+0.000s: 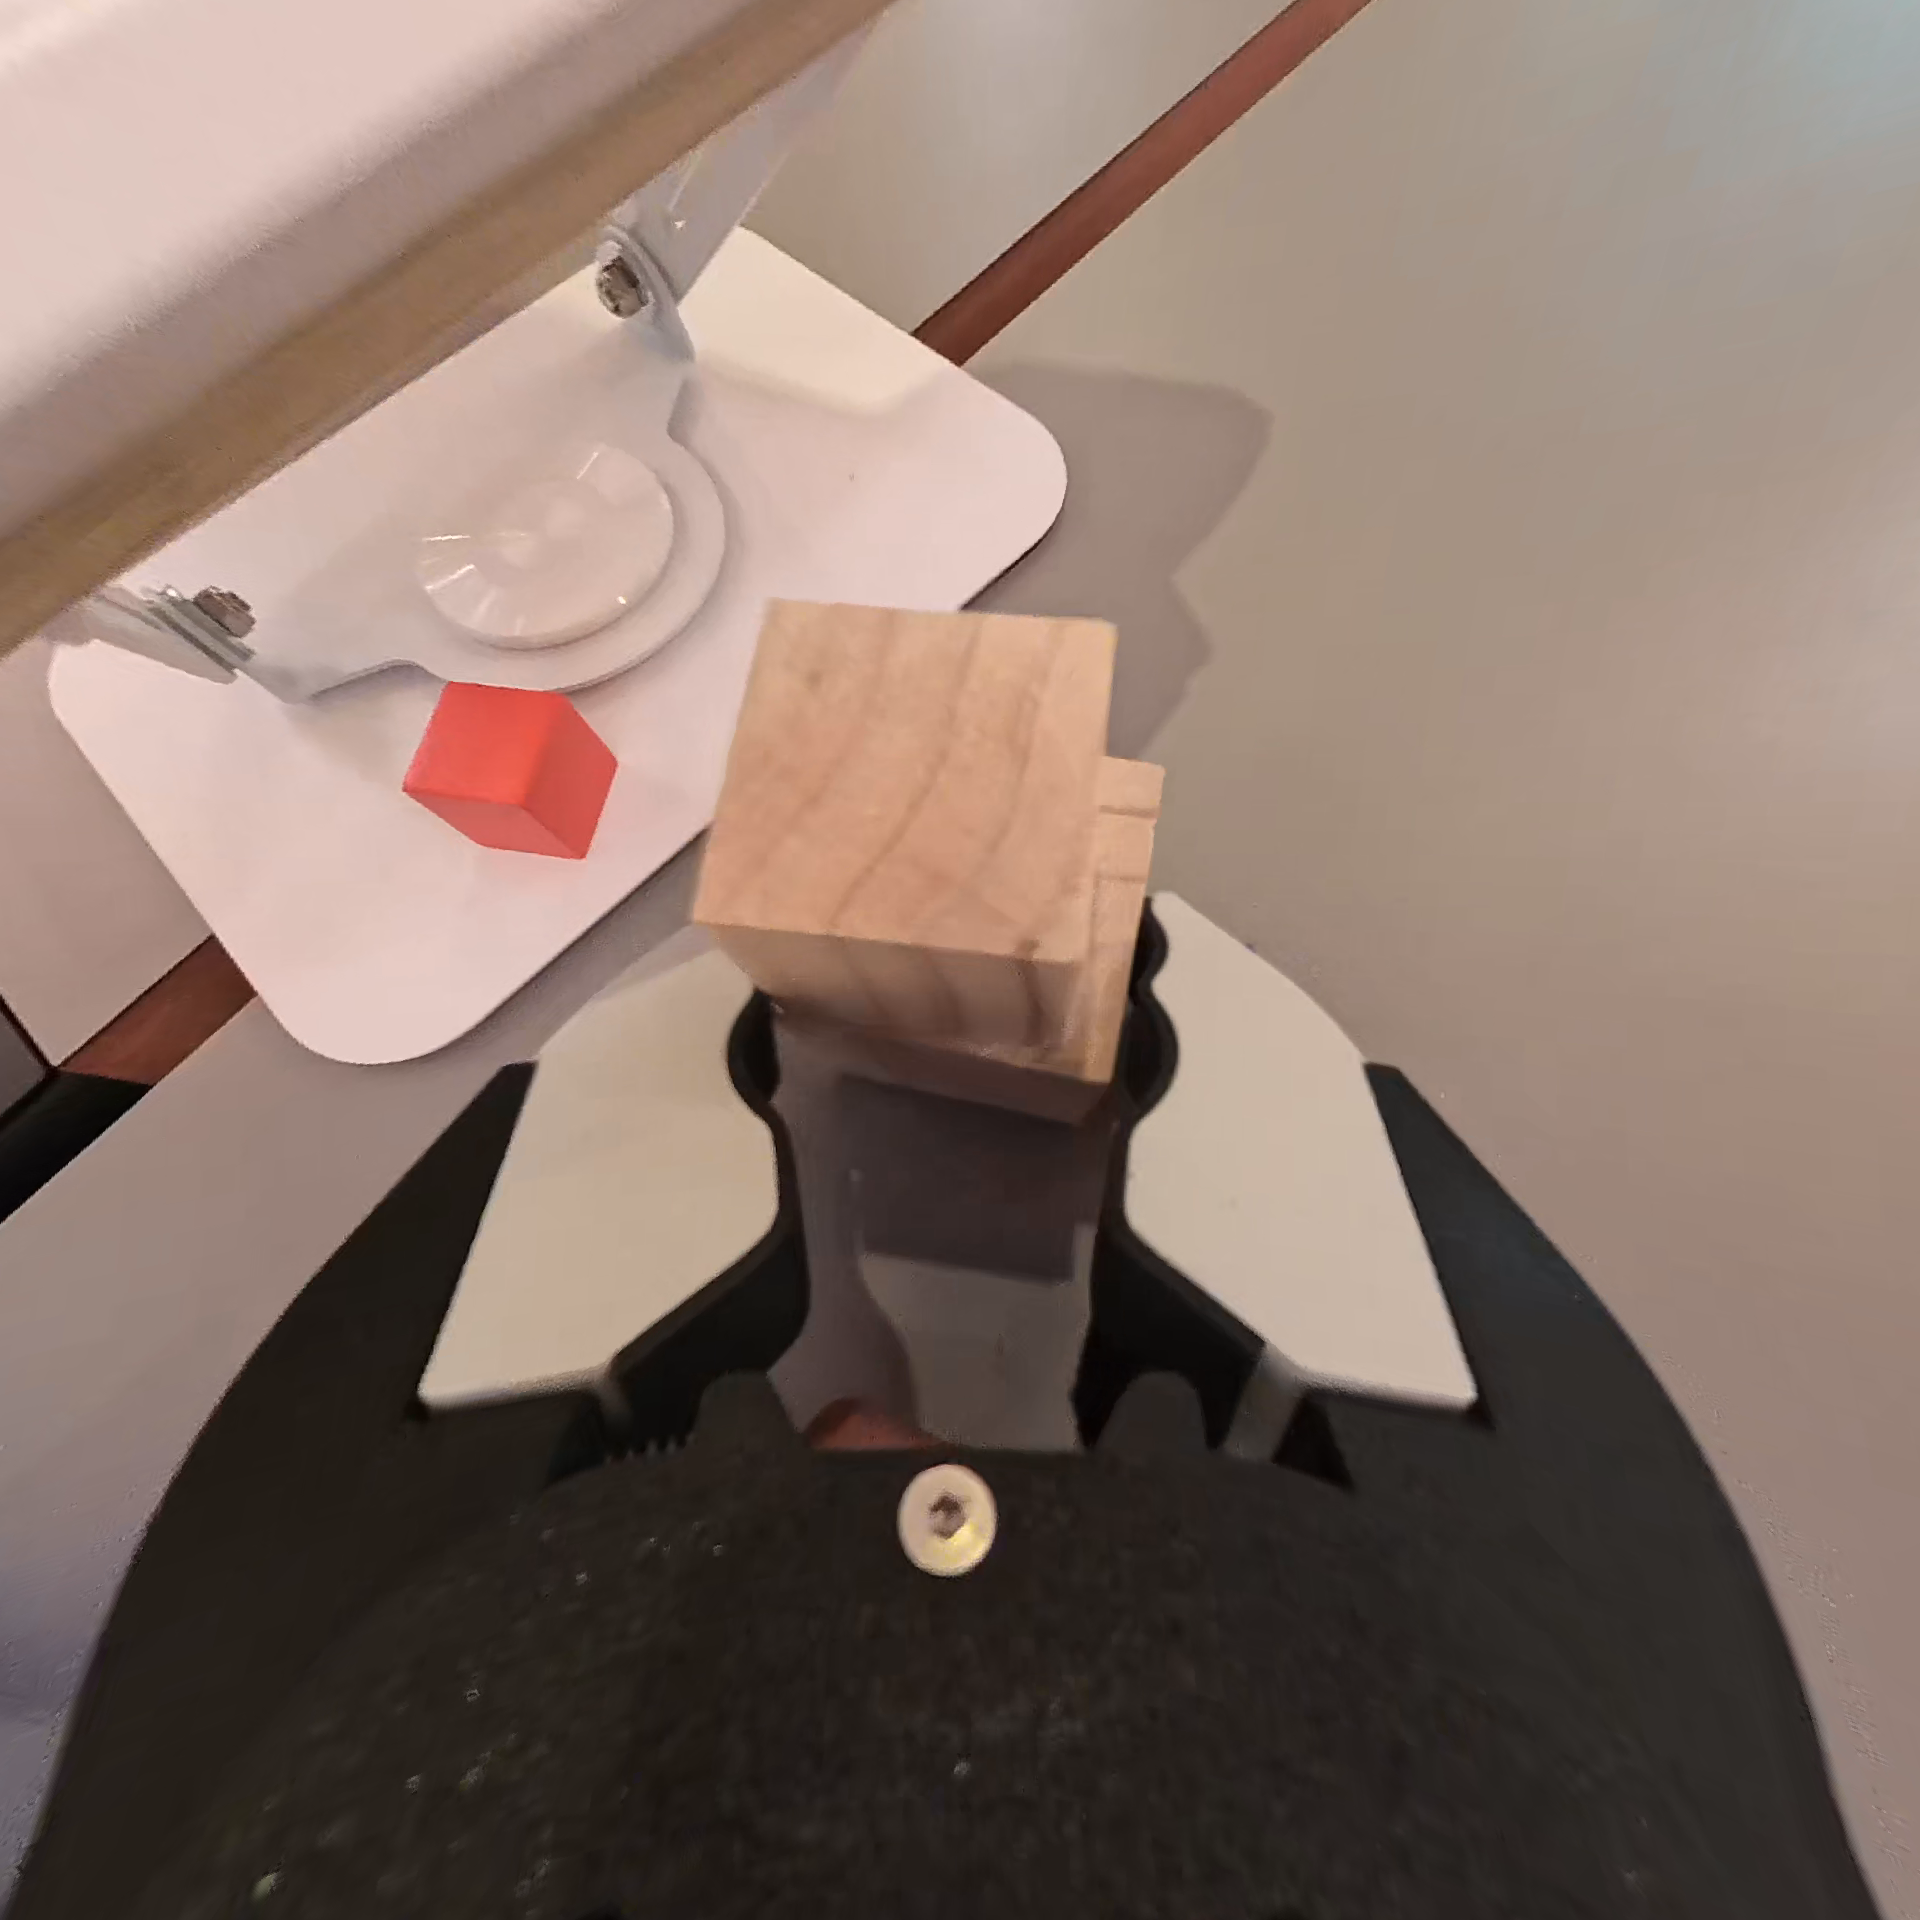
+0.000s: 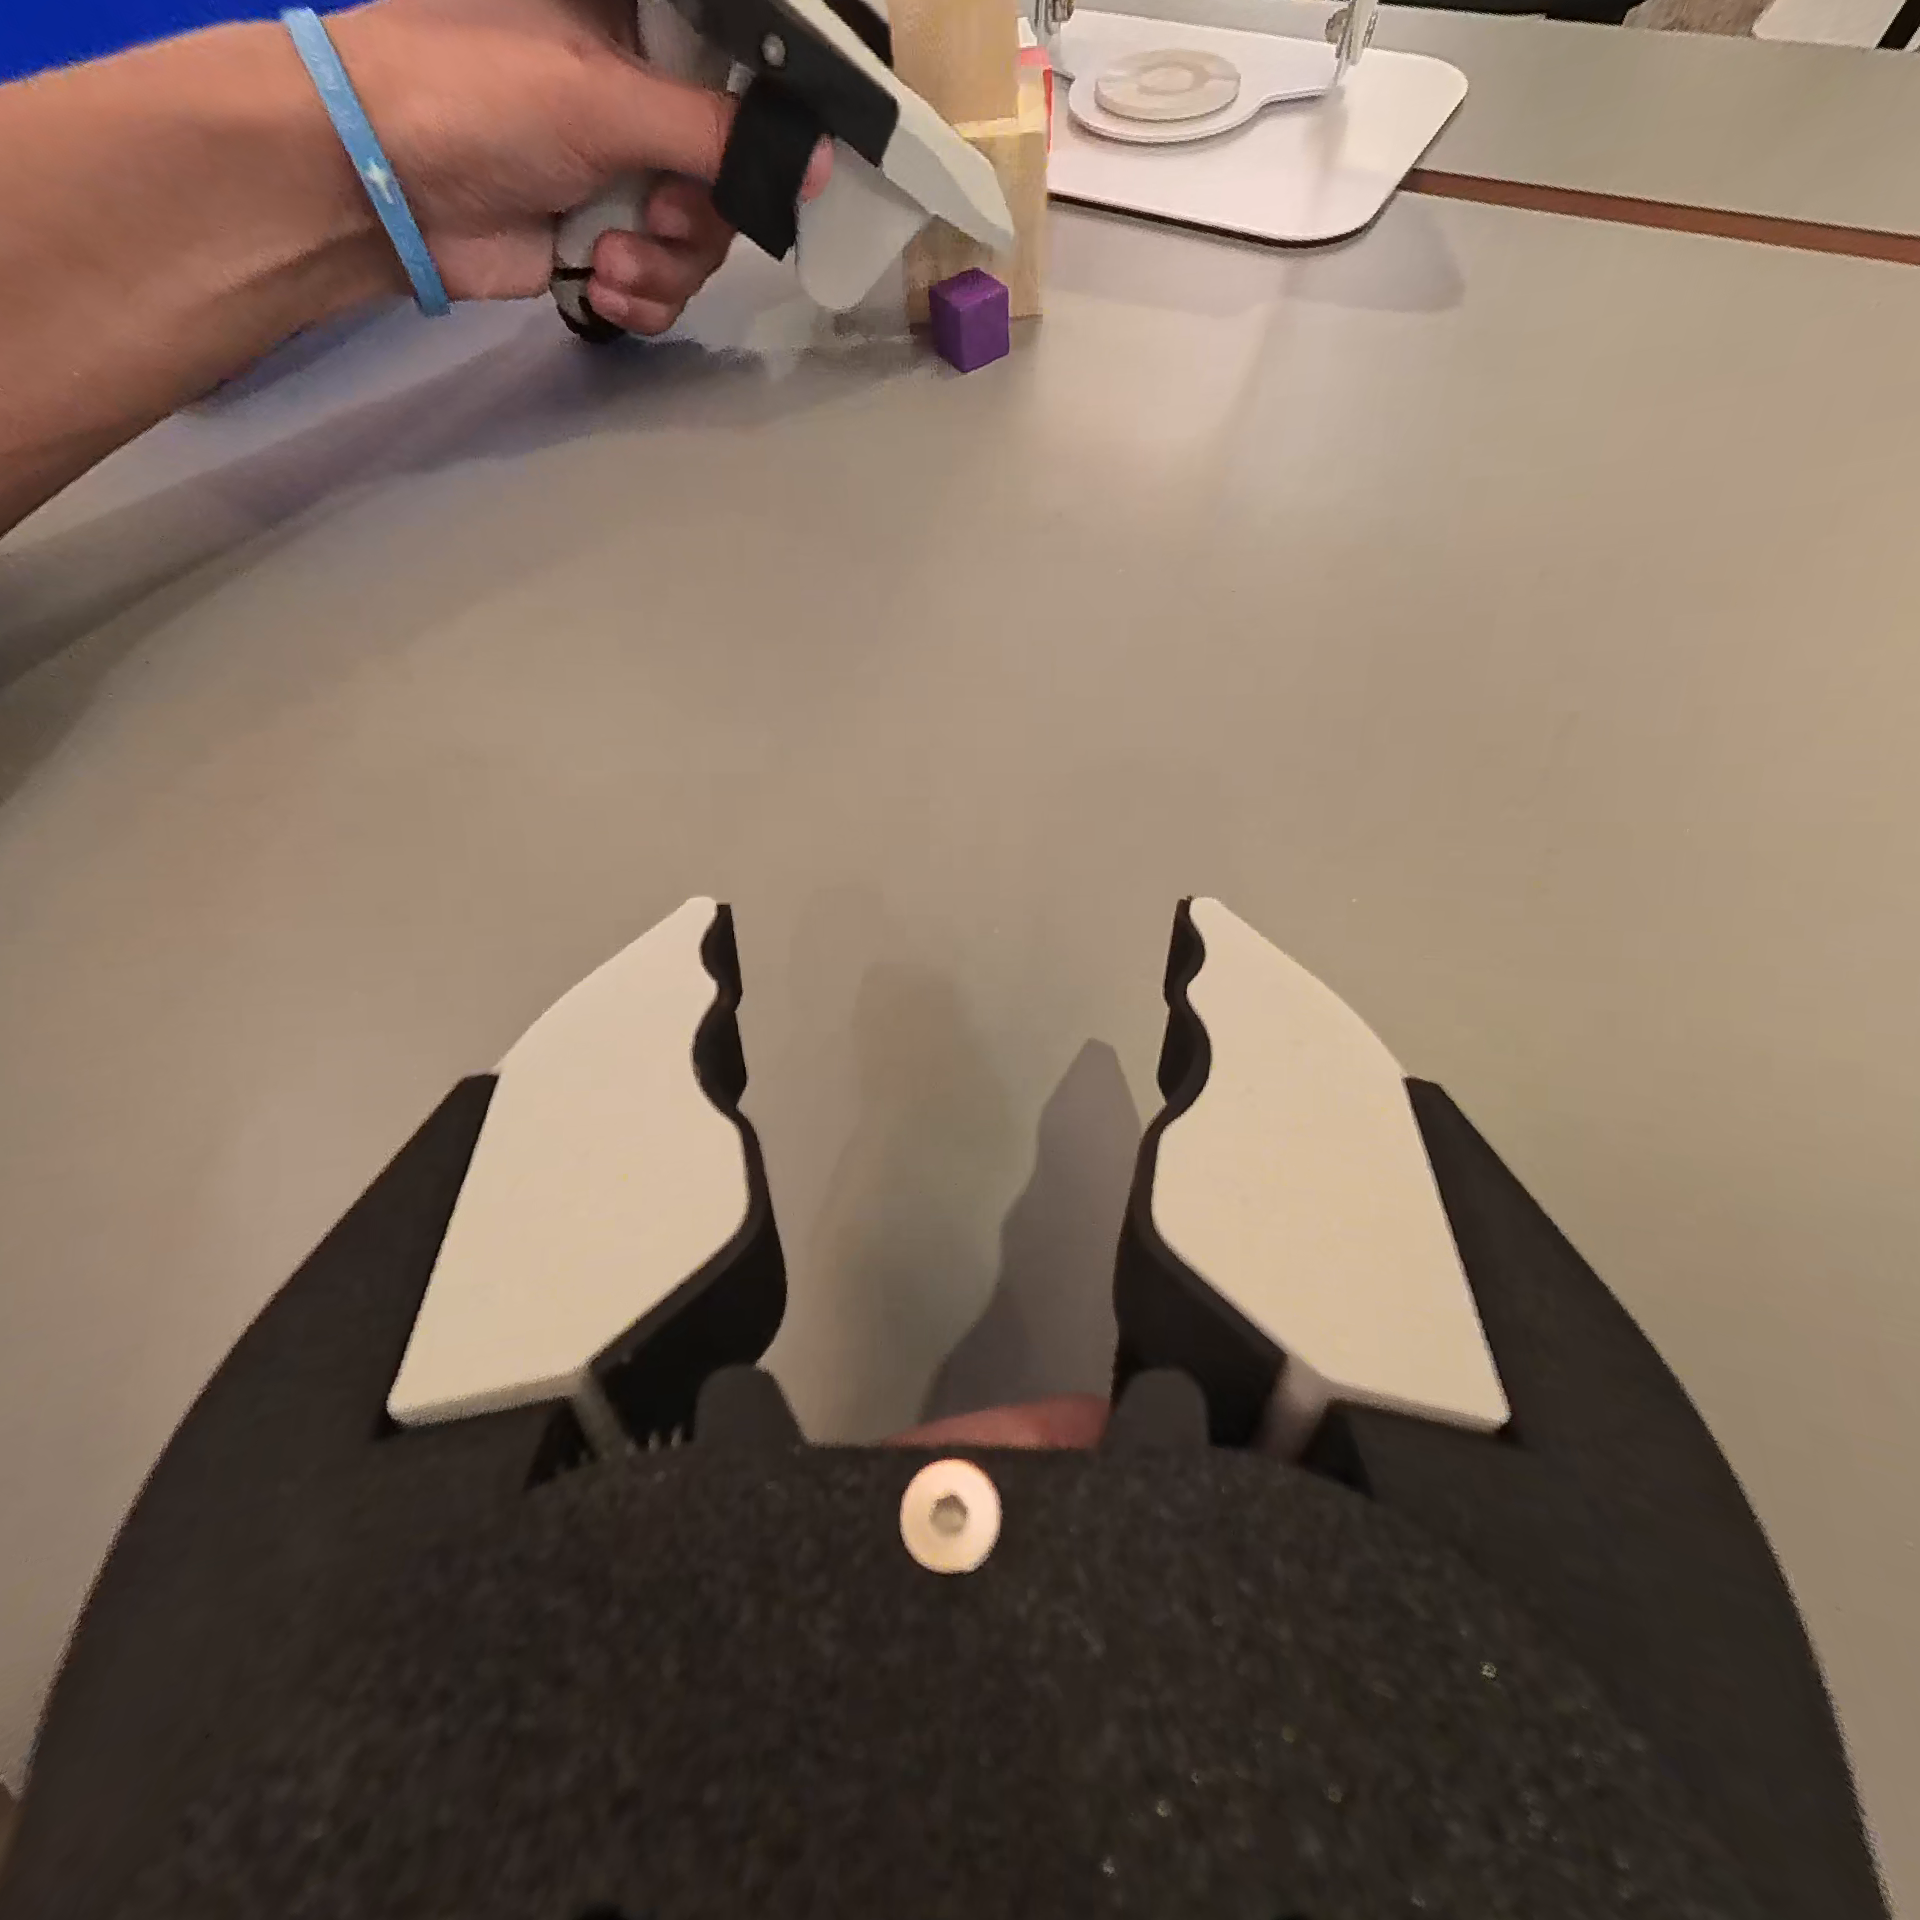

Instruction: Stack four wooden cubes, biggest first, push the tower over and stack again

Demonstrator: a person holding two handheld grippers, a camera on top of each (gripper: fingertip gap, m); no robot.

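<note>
Both grippers are black and grainy, with white finger plates point(image 2: 613, 1164), wavy black pads and one pale screw point(image 2: 950, 1515); a blue wristband point(image 2: 364, 156) circles the wrist

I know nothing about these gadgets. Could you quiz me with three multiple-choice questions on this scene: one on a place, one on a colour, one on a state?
1. The red cube sits on: A) the white stand base B) a chair C) the floor.
2. The small cube at the wooden tower's foot is: A) green B) purple C) yellow.
3. The right gripper's jaws are: A) shut on a cube B) shut, empty C) open, empty.
Answers: 1 A, it rests there; 2 B, plainly purple; 3 C, bare table shows between them.
</note>
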